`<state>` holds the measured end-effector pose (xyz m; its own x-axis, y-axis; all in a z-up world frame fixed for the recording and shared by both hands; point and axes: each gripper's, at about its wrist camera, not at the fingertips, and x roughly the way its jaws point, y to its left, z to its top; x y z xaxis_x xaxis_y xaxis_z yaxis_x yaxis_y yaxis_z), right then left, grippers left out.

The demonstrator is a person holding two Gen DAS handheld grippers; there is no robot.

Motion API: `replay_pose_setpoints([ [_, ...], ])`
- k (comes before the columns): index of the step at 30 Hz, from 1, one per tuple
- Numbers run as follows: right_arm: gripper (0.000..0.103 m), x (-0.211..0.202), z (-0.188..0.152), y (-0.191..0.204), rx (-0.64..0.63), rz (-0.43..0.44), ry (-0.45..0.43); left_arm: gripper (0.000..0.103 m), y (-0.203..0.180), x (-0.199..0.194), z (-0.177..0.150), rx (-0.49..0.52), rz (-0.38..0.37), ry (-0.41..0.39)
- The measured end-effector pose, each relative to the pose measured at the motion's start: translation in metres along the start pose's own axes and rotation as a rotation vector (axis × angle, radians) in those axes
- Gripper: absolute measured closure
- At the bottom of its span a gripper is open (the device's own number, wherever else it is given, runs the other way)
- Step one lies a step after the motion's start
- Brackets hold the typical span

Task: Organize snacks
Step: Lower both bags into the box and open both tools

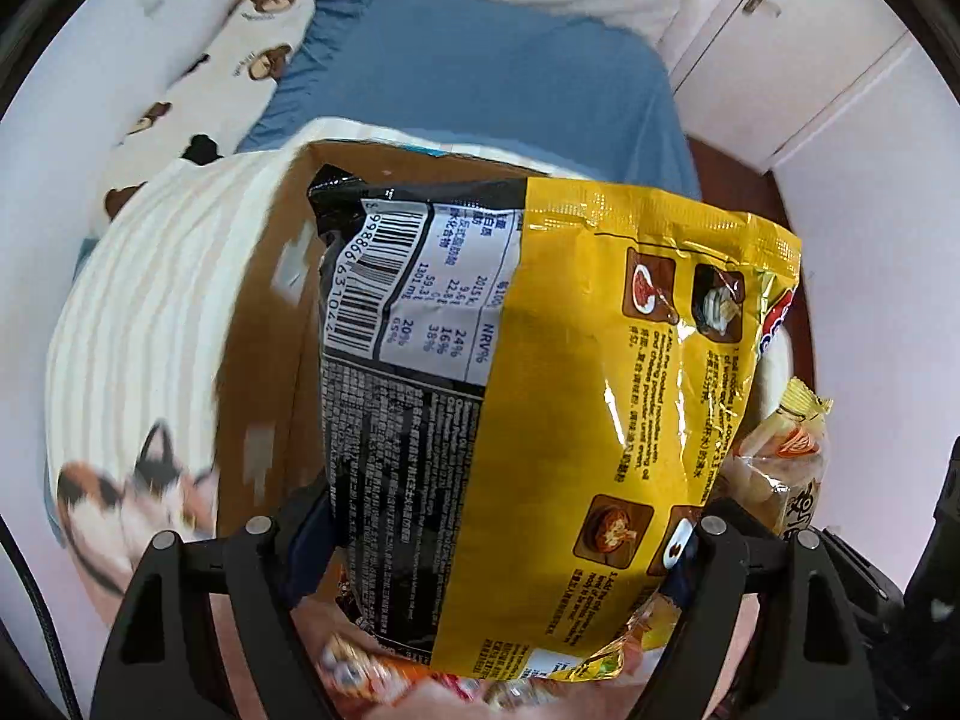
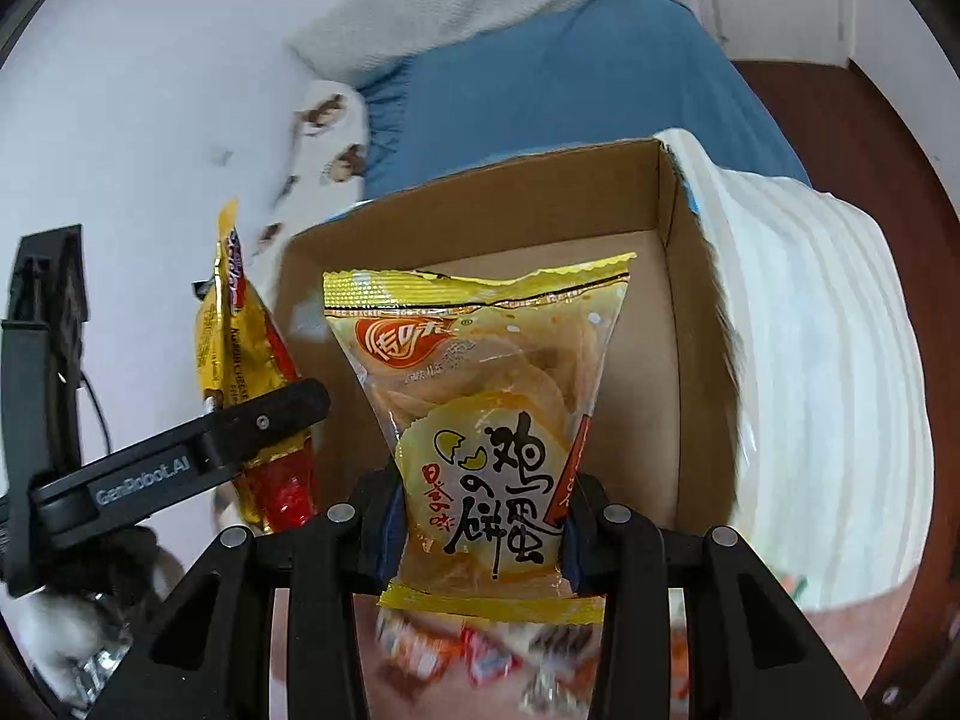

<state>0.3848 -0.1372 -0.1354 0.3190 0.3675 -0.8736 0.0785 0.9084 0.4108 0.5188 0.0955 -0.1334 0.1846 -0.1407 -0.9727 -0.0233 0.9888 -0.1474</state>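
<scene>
Black left gripper stands wide, its jaws clamped across a large yellow-and-black foil noodle packet whose long axis runs away from the jaws, toward the open brown cardboard box just beyond. Loose wrapped snacks lie blurred beneath.

Right gripper, narrowed as far as it goes, pinches a clear-and-yellow egg-cracker bag upright in front of the box, which lies straight ahead; both hands look about equally near it.
</scene>
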Motion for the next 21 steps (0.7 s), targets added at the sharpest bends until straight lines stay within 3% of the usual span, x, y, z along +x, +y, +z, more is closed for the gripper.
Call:
replay_pose_setpoints([
  [5, 0.061, 0.076, 0.041, -0.008, 0.052, -0.064, 0.077, 0.020, 0.004, 0.063, 0.043, 0.030, 0.031, 0.091],
  [11, 0.059, 0.125, 0.063, -0.010, 0.025, -0.108, 0.141, 0.020, -0.006, 0.092, 0.062, 0.074, 0.050, 0.135],
  [12, 0.056, 0.132, 0.067, -0.009, 0.012, -0.129, 0.159, 0.020, -0.008, 0.093, 0.065, 0.091, 0.061, 0.124],
  [14, 0.010, 0.138, 0.072, -0.005, -0.023, -0.162, 0.173, 0.015, -0.011, 0.094, 0.069, 0.120, 0.081, 0.097],
  [15, 0.005, 0.139, 0.074, -0.004, -0.036, -0.169, 0.173, 0.011, -0.013, 0.093, 0.070, 0.129, 0.090, 0.087],
  [21, 0.005, 0.135, 0.083, -0.007, -0.020, -0.163, 0.159, 0.010, -0.015, 0.086, 0.072, 0.140, 0.081, 0.046],
])
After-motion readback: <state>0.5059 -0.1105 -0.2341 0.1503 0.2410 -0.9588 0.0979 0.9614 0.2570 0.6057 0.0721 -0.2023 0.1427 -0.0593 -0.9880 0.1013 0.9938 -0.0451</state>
